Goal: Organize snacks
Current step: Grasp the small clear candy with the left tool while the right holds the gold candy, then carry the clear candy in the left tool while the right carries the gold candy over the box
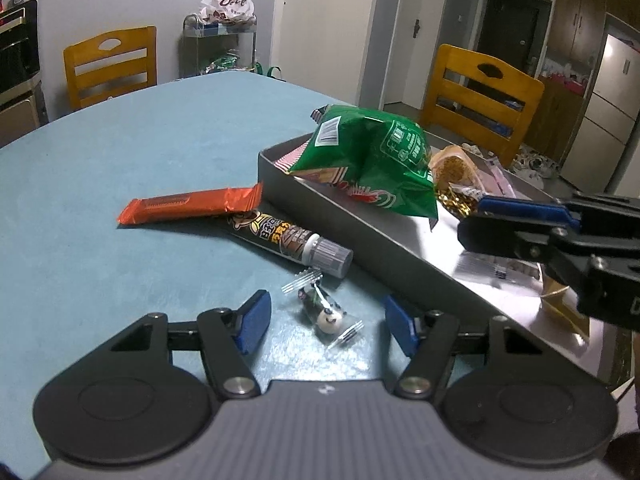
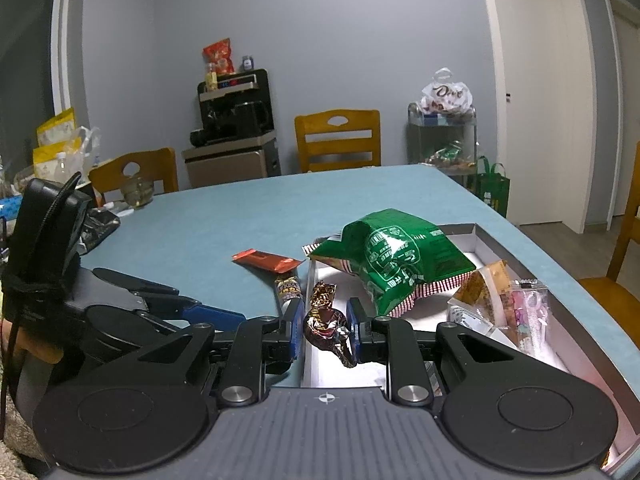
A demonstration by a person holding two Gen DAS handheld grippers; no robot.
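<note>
My left gripper (image 1: pixel 326 322) is open, its jaws on either side of a small clear-wrapped candy (image 1: pixel 324 310) lying on the blue table. A brown tube with a grey cap (image 1: pixel 288 240) and an orange bar (image 1: pixel 192 208) lie beyond it, beside a grey tray (image 1: pixel 320 216). The tray holds a green bag (image 1: pixel 372 156) and other packets. My right gripper (image 2: pixel 324 330) is shut on a gold-and-brown foil candy (image 2: pixel 325 322) over the tray's near end (image 2: pixel 310 360). The green bag (image 2: pixel 396 260), orange bar (image 2: pixel 268 261) and tube (image 2: pixel 289 290) show there too.
Wooden chairs (image 1: pixel 476 96) stand around the table. A black bag and clutter (image 2: pixel 96 220) sit at the table's far left. A cart with a plastic bag (image 2: pixel 444 120) stands by the wall. My right gripper (image 1: pixel 520 224) reaches over the tray in the left wrist view.
</note>
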